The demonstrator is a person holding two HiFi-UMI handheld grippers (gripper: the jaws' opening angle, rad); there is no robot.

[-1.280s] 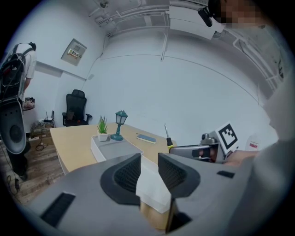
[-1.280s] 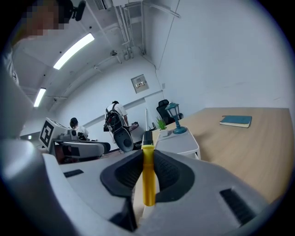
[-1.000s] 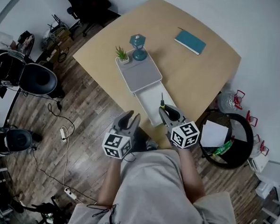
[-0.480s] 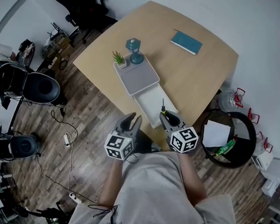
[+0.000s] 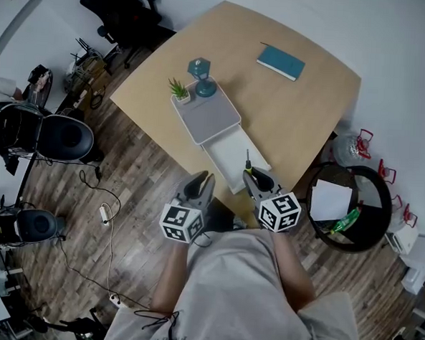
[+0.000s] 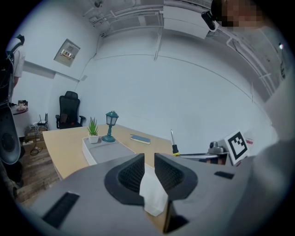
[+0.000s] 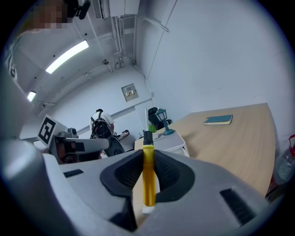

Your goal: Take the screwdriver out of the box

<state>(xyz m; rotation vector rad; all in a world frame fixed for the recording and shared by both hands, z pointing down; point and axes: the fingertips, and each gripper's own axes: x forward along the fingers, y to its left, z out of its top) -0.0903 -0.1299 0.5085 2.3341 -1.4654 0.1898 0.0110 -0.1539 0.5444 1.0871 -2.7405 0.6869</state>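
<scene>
Clasping screwdriver [image 7: 148,177] near table [image 5: 310,107] edge

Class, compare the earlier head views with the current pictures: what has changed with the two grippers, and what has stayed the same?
The left gripper has just been closing its jaws partway, with nothing between them. The right gripper still clamps the screwdriver upright, just outside the open white box. Everything on the table stayed where it was.
</scene>
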